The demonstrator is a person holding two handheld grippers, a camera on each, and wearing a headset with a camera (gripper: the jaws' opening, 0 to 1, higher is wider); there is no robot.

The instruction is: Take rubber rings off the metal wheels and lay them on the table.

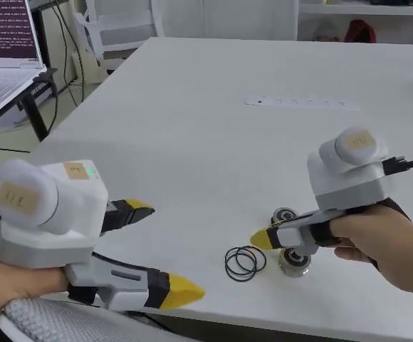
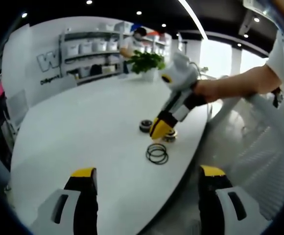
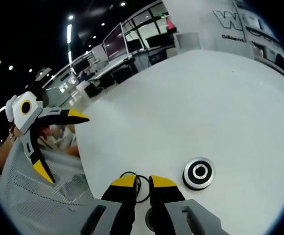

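With the left gripper [image 1: 161, 249] spread wide and idle nearest, thin black rubber rings [image 1: 243, 262] already lie on the white table [image 1: 192, 128], and the right gripper [image 1: 265, 239], jaws nearly pressed together, seems to work the nearer small metal wheel [image 1: 294, 261], where the next ring likely needs a fine nip clear of the loose rings just beside, before the second metal wheel [image 1: 285, 214] beyond.

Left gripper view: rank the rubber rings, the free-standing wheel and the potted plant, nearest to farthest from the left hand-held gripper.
1. rubber rings: on the table, just ahead of the left hand-held gripper.
2. free-standing wheel: beyond the rings, slightly left.
3. potted plant: at the table's far end.
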